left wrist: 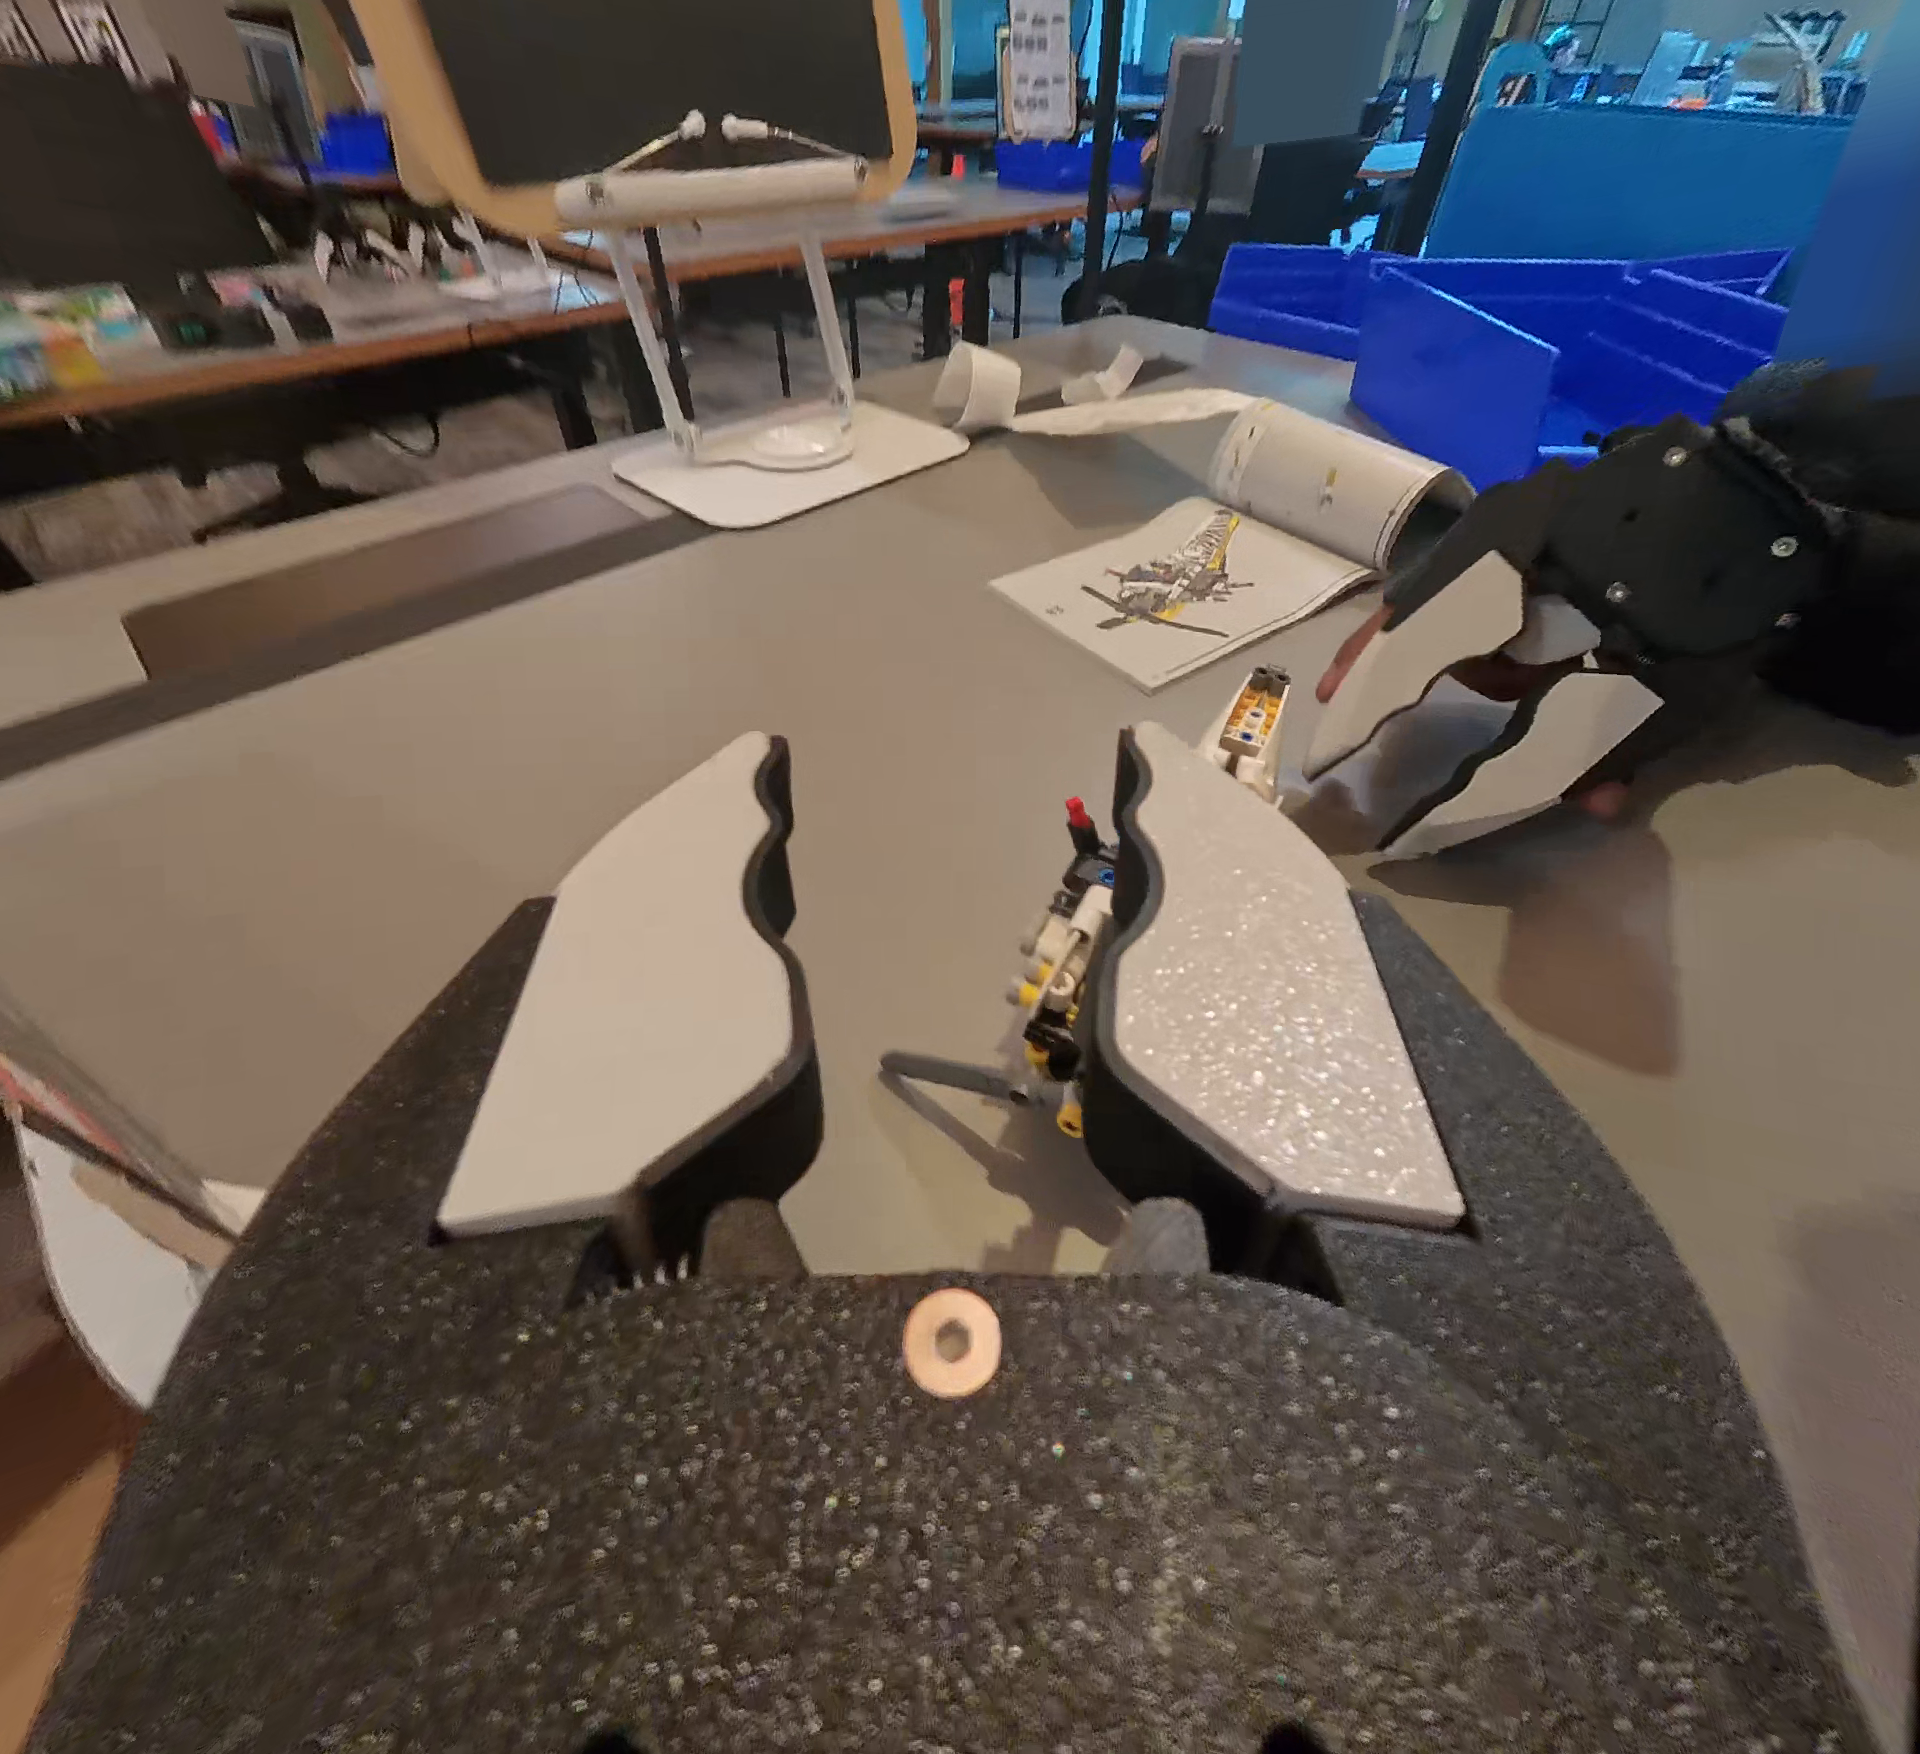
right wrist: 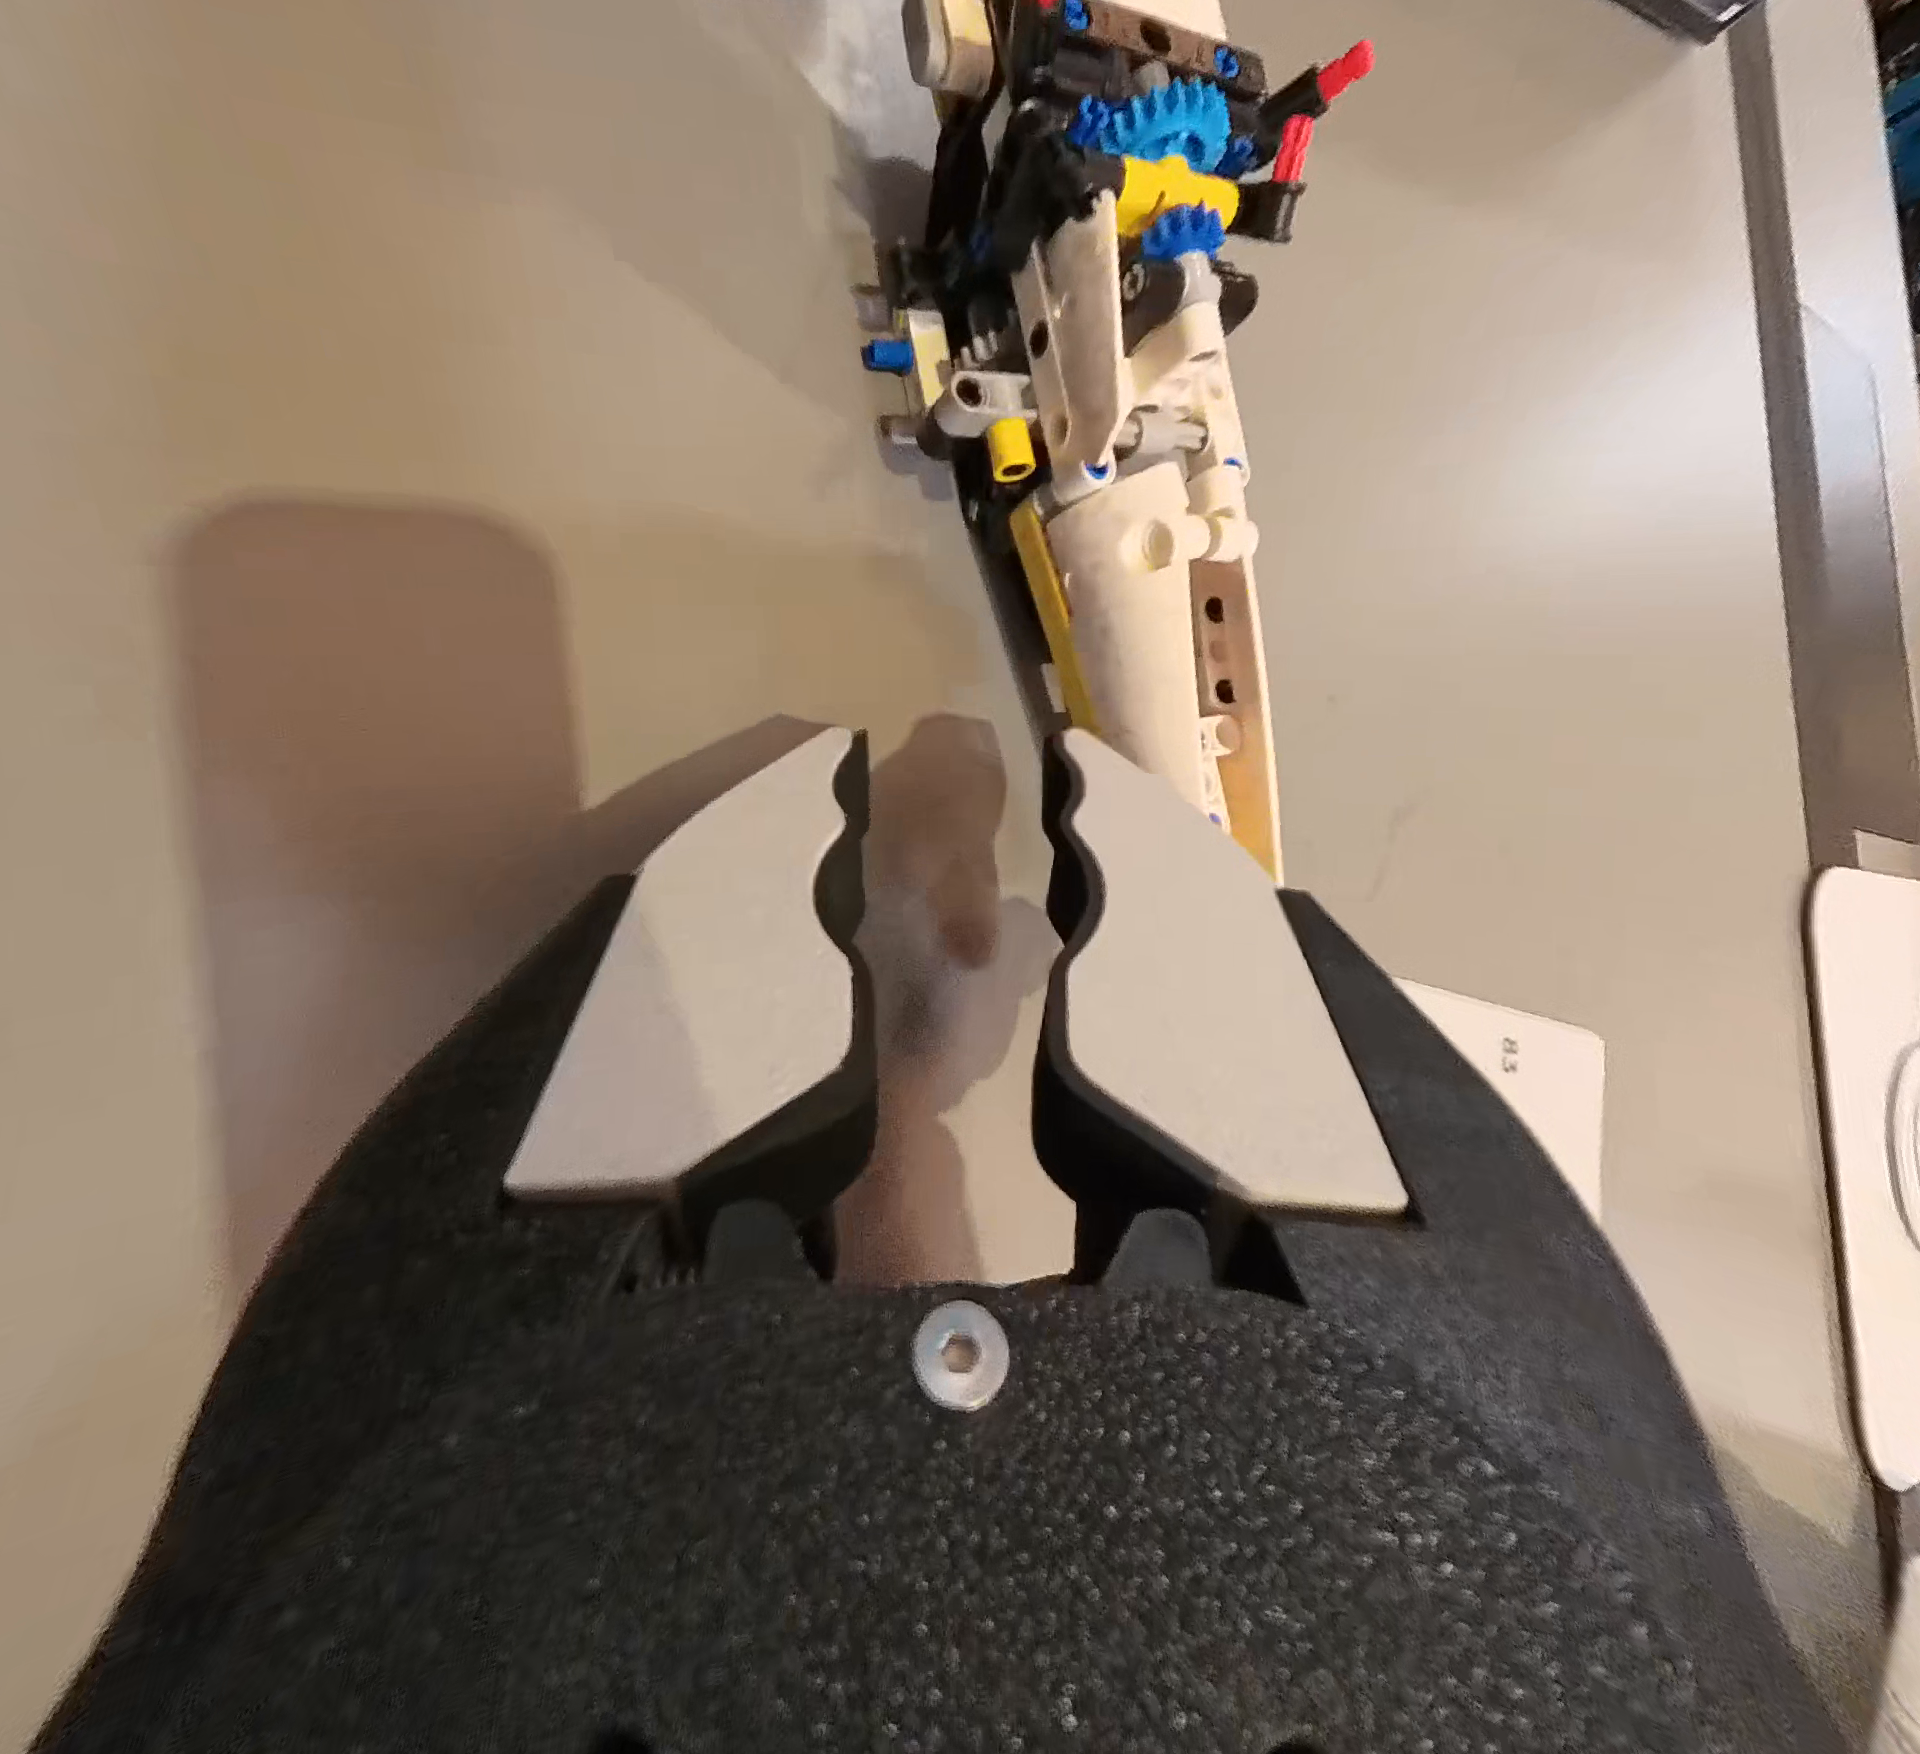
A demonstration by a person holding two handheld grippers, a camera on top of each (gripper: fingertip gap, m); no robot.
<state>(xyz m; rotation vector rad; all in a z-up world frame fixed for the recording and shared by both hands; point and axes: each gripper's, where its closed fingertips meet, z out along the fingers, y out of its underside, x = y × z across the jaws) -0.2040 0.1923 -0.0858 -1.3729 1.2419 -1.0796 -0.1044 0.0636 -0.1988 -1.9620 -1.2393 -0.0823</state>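
- Both grippers are spread and hold nothing: left gripper has the brick-built model lying on the grey table against its right finger; right gripper sits beside its tail.
- Only the left view shows the open instruction booklet and blue bins; only the right shows the model's blue gears.

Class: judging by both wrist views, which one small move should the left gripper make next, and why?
Probably shift right: the left gripper is open, and the white, yellow and black brick-built model lies on the grey table against its right finger, off-centre.
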